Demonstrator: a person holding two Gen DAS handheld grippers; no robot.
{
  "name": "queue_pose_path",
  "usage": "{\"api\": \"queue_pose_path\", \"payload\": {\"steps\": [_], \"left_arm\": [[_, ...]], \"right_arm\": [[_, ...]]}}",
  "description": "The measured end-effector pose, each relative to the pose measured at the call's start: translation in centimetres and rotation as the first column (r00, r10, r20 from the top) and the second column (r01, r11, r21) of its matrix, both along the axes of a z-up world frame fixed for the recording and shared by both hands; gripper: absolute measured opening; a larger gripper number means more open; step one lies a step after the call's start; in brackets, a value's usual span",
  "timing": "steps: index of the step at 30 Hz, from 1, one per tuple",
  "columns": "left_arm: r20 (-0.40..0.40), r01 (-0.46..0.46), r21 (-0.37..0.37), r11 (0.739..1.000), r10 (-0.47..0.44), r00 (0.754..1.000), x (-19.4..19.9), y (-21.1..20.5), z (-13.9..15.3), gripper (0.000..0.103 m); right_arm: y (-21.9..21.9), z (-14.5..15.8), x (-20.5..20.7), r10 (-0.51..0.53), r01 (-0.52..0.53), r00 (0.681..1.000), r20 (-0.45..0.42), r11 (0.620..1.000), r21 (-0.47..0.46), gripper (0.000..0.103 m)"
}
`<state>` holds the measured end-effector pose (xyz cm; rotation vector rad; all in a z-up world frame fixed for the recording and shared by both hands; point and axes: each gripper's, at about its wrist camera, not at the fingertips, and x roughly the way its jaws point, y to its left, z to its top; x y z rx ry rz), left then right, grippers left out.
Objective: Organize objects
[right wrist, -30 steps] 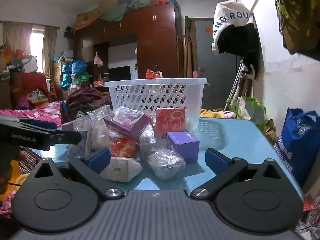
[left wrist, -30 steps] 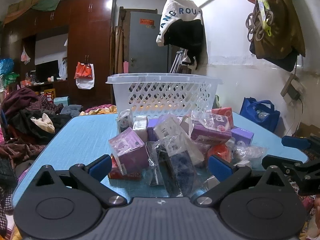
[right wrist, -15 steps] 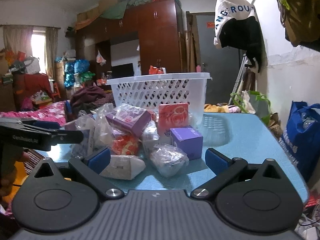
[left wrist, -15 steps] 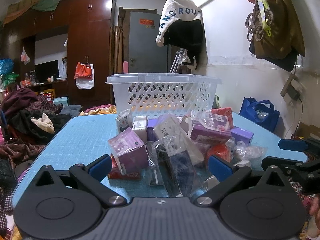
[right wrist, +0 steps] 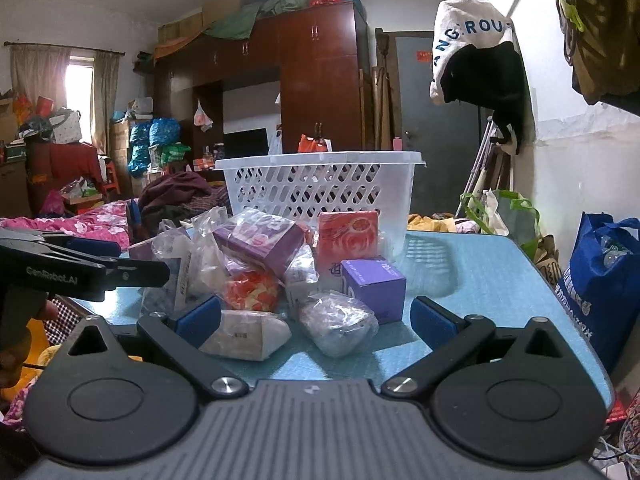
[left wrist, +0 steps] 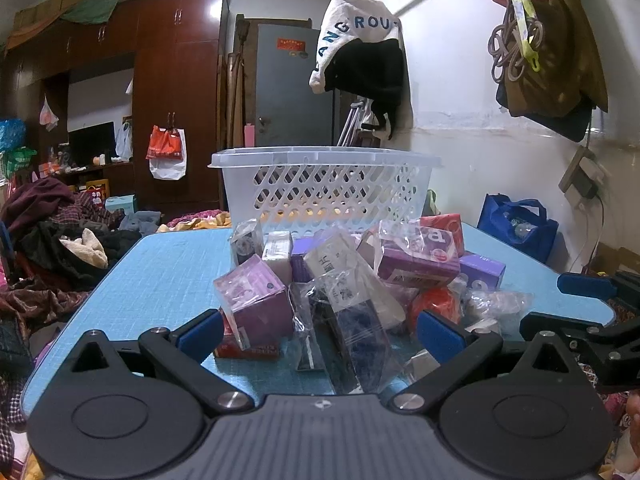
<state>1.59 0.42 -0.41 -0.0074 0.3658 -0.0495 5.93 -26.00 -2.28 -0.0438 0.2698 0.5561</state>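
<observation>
A pile of small boxes and clear plastic bags lies on the blue table [left wrist: 160, 276], in front of a white lattice basket [left wrist: 324, 192]. My left gripper [left wrist: 320, 332] is open and empty, its blue pads either side of a purple box [left wrist: 256, 300] and a clear bag [left wrist: 352, 320] at the pile's near edge. My right gripper [right wrist: 316, 320] is open and empty, just short of a crumpled clear bag [right wrist: 340, 322], a white packet [right wrist: 244, 334] and a purple box [right wrist: 374, 284]. A red box [right wrist: 348, 232] stands before the basket [right wrist: 320, 188].
The right gripper shows at the right edge of the left wrist view [left wrist: 588, 320]; the left one shows at the left edge of the right wrist view [right wrist: 80, 268]. A blue bag [right wrist: 604, 276] stands right of the table. Clothes are heaped to the left [left wrist: 52, 236].
The right gripper has edged forward and slightly up toward the pile. The left gripper has barely moved. Both stay open and empty.
</observation>
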Motion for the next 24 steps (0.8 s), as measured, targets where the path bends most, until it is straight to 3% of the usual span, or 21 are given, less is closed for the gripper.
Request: {"api": "queue_pose_path", "payload": {"steps": [24], "left_arm": [[0.0,0.0,-0.001,1.0,0.0,1.0,0.0,-0.01,-0.03,0.103]], "right_arm": [[0.02,-0.07,-0.03,0.002,-0.002,1.0,0.003,1.0,0.0,0.103]]}}
